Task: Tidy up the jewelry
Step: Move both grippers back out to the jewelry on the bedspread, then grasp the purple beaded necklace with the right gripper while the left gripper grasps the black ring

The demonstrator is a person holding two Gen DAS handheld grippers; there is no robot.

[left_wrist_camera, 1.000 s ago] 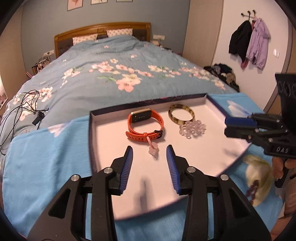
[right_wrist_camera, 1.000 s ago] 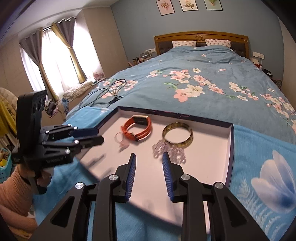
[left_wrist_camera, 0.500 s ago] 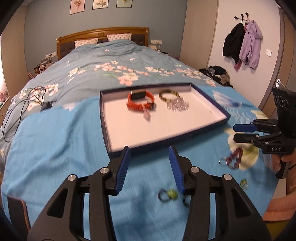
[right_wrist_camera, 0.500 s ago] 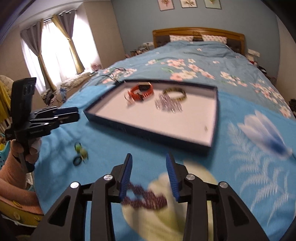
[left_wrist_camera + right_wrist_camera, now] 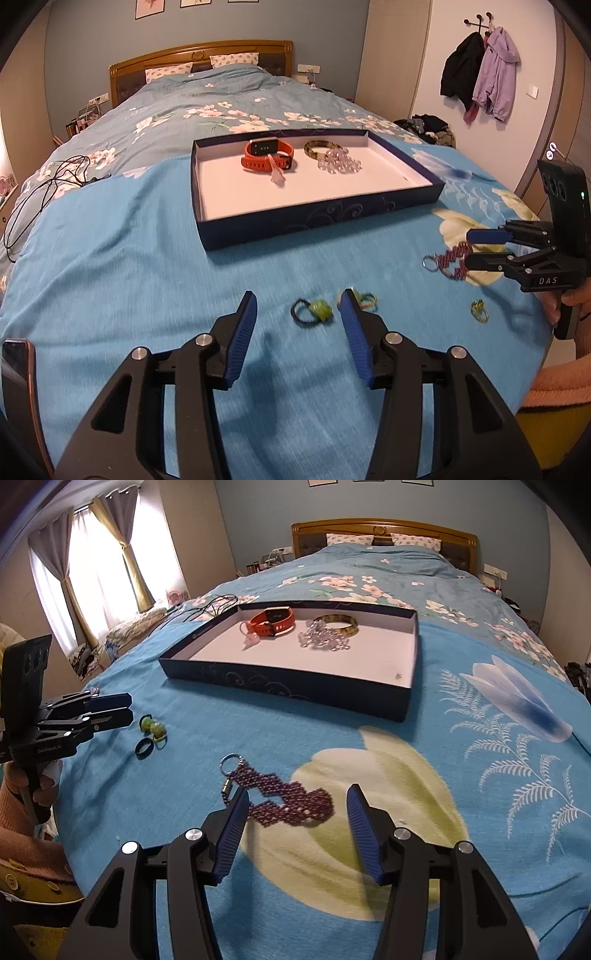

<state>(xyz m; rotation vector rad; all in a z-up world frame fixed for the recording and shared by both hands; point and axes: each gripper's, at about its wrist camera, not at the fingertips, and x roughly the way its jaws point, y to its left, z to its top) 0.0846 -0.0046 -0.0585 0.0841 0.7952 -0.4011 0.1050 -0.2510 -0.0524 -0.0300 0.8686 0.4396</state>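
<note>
At the lower centre of the right wrist view, the right hand-held gripper point(image 5: 295, 805) stands released over a purple beaded keychain point(image 5: 282, 795) on the bed point(image 5: 424, 812). The left hand-held gripper point(image 5: 298, 317), also spread, frames a green hair tie point(image 5: 312, 312). In the upper middle, the tray point(image 5: 295, 688) holds an orange watch point(image 5: 272, 622).

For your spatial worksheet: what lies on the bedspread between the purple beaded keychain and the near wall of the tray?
Nothing: in the right wrist view, only bare bedspread separates the keychain from the tray.
</note>
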